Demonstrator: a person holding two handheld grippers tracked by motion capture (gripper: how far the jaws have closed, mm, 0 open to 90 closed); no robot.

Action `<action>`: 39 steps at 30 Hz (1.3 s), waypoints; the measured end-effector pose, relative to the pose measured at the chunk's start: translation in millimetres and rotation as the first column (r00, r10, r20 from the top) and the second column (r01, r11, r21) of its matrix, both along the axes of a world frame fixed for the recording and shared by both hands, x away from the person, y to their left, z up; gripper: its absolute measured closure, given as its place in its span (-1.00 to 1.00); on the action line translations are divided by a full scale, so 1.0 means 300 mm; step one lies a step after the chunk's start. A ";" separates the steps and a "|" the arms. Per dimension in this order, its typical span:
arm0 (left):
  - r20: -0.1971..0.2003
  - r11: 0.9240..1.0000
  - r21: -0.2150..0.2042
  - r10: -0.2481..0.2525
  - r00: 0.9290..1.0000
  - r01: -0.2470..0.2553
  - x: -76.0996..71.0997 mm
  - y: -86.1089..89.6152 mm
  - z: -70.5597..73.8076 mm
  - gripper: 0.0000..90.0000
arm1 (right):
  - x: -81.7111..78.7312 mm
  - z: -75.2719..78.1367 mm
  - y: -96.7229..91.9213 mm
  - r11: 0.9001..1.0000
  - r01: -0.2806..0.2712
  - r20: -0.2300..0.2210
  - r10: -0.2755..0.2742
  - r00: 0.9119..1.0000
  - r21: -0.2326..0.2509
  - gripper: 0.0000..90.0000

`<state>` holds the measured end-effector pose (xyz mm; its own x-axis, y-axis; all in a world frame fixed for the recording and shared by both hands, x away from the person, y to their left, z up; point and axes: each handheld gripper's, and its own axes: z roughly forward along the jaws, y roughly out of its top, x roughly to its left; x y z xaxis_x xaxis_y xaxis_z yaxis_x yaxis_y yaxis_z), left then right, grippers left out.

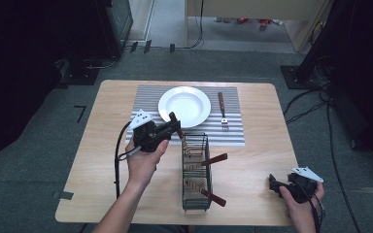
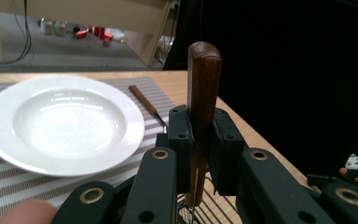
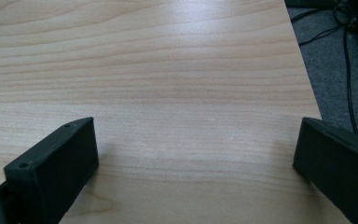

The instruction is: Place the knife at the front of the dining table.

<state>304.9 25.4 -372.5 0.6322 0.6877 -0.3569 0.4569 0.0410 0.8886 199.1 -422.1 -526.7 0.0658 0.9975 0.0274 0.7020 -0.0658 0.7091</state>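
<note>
The left tool (image 2: 196,140) is clamped on an upright wooden-handled utensil (image 2: 203,84), just over the wire basket (image 1: 195,170) and beside the one white plate (image 1: 184,106). Two more handles stick from the basket; one fork (image 1: 222,110) lies beyond. The right tool (image 3: 196,163), jaws apart, rests on bare desk (image 3: 168,70) near its corner.

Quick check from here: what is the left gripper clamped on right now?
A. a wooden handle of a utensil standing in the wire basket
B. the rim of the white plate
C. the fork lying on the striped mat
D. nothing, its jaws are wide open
A: in the left gripper view the left gripper pinches an upright wooden handle above the wire basket.
</note>
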 end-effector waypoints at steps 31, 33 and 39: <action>0.248 0.979 -0.118 0.189 0.950 -0.163 -0.117 0.336 0.275 0.83 | 0.000 0.000 0.000 1.000 0.000 0.002 0.000 1.000 0.000 -1.00; 0.244 0.978 -0.110 0.198 0.949 -0.176 -0.114 0.347 0.266 0.83 | 0.000 0.000 0.000 1.000 0.000 0.000 0.000 1.000 0.000 -1.00; 0.203 0.966 -0.021 0.257 0.945 -0.259 -0.087 0.386 0.186 0.83 | 0.000 0.000 0.000 1.000 0.000 0.001 0.000 1.000 0.001 -1.00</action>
